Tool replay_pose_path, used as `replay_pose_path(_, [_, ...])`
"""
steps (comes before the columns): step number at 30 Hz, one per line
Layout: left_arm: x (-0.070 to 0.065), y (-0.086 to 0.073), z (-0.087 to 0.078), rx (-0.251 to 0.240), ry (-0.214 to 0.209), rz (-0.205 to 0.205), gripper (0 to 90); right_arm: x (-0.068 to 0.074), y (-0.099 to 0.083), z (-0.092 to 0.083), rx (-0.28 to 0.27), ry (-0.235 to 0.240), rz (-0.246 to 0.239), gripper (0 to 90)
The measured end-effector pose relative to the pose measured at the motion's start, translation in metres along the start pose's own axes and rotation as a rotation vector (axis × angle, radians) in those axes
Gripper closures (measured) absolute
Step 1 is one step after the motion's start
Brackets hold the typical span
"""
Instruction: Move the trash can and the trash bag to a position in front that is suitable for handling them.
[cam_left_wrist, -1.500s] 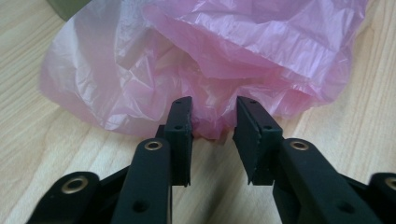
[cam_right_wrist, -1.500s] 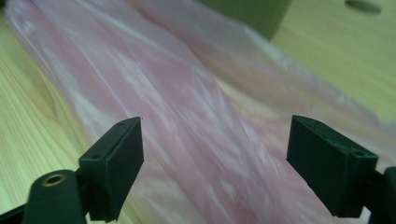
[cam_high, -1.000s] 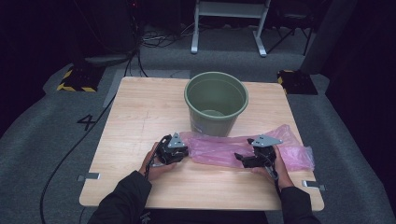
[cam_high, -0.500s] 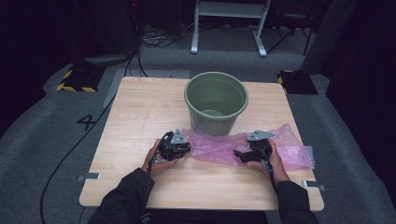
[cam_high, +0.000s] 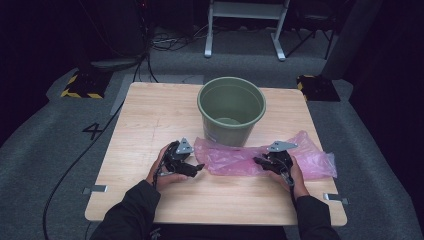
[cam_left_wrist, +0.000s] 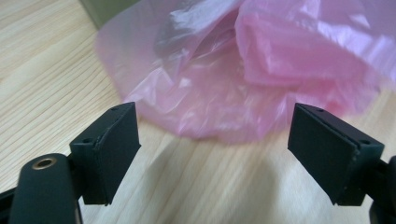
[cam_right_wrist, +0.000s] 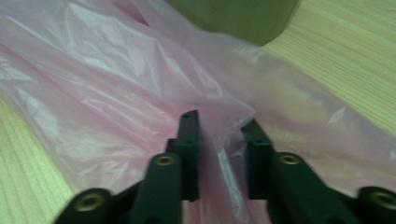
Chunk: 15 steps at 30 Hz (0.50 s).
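A crumpled pink plastic bag (cam_high: 310, 156) lies flat on the wooden table (cam_high: 150, 115) in front of a green bucket (cam_high: 231, 107). My left gripper (cam_high: 197, 168) rests at the bag's left end. Its jaws have just been opening and stand wide open (cam_left_wrist: 215, 116), with the bag's edge (cam_left_wrist: 261, 60) a little ahead of the pads and nothing between them. My right gripper (cam_high: 257, 161) sits on the bag's right half. Its jaws have just been closing, and a raised fold of the pink film (cam_right_wrist: 116, 93) is pinched between them (cam_right_wrist: 219, 122).
The bucket stands upright behind the bag and looks empty; its wall (cam_right_wrist: 233, 16) is close ahead in the right gripper view. Bare tabletop lies to the left and in front of the hands. Dark floor with cables and a stand surrounds the table.
The left gripper's jaws have spread apart and the bag's left edge lies free in front of them. The right gripper's jaws have come together on a fold of the bag. Neither hand has shifted much.
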<state>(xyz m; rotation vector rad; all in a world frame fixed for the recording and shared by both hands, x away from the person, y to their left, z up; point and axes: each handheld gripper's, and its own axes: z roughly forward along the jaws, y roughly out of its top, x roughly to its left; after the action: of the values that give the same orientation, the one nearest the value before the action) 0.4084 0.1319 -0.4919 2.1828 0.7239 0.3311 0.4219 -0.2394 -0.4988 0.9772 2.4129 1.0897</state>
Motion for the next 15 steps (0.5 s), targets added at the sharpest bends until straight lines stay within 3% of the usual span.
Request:
replay_pose_path(3, [0.002,-0.006,-0.009,0.02,-0.037,-0.021,15.5,0.005,0.0,-0.001,0.002,-0.009,-0.022,84.0])
replay_pose_path(4, [0.002,-0.009,-0.011,0.013,-0.036,-0.022,15.7,0.005,0.0,-0.001,0.004,-0.01,-0.021,85.6])
replay_pose_path(6, [0.0,-0.015,-0.017,0.026,0.004,-0.001,15.6,0.005,-0.001,-0.002,0.003,-0.012,-0.021,87.3])
replay_pose_path(9, [-0.004,-0.025,-0.024,0.054,0.014,0.019,16.7,0.005,-0.003,-0.003,-0.005,-0.016,-0.017,88.9])
replay_pose_path(12, [-0.007,-0.034,-0.029,0.09,0.007,0.016,16.5,0.005,-0.005,-0.004,-0.015,-0.017,-0.016,89.5])
replay_pose_path(15, [-0.008,-0.043,-0.035,0.083,0.004,0.005,16.2,0.004,-0.008,-0.006,-0.034,-0.02,-0.02,89.8])
